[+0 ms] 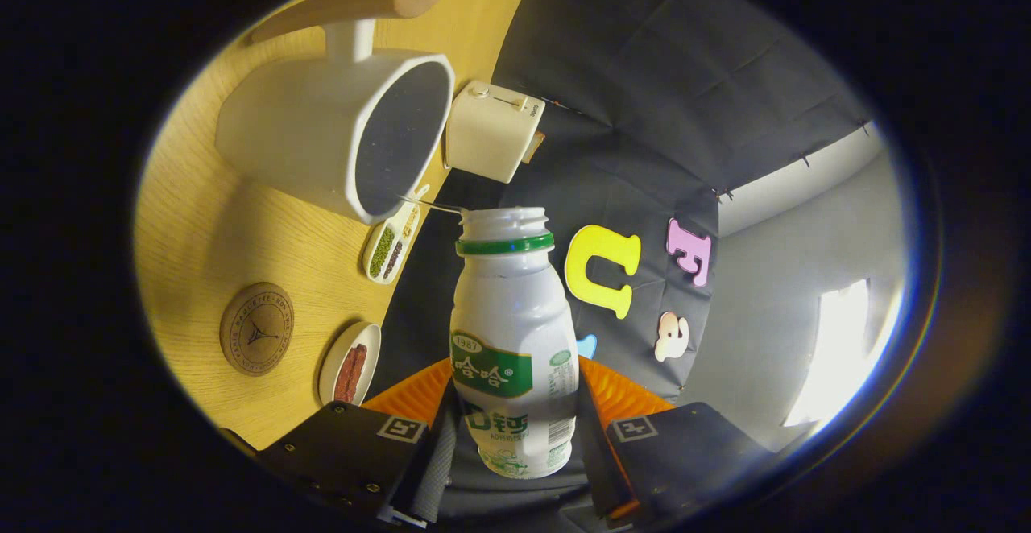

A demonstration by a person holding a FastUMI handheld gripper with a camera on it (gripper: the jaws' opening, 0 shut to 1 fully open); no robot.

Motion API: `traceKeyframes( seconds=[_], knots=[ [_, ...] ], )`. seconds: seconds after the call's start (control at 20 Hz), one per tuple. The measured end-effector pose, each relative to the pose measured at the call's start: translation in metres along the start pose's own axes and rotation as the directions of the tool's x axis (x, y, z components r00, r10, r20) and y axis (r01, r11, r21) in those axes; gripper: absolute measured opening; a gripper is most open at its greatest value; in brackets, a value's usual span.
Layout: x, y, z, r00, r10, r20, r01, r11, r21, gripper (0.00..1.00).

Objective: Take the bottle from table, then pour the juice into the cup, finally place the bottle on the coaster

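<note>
Clamped on the bottle (514, 340) between both fingers of the tool (513, 436), tipped with open mouth just beside the cup (338, 134) rim ahead, thin stream crossing. Probably light, thin-walled, dentable; best held mid-body, gently. Coaster (257, 328) beyond on desk (217, 227).

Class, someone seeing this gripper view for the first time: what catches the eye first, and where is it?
The white bottle, cap off, clamped between the fingers of the gripper and tipped sideways toward the table. Just beyond its mouth lies the opening of the white cup with a wooden handle. The round coaster sits bare on the wooden table.
</note>
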State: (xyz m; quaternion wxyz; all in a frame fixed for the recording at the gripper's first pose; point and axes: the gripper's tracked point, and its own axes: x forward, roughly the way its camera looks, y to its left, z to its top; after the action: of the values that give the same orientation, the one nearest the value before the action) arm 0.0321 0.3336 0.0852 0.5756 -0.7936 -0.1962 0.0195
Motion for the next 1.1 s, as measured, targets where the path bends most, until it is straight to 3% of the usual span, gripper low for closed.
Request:
traceKeyframes(
  seconds=[0.6, 1.1],
  knots=[
    [0.0, -0.003, 0.001, 0.999, -0.027, 0.019, 0.028, 0.998, -0.053, 0.68],
    [-0.005, -0.012, 0.017, 0.992, -0.102, 0.08, 0.114, 0.981, -0.155, 0.68]
  ],
)
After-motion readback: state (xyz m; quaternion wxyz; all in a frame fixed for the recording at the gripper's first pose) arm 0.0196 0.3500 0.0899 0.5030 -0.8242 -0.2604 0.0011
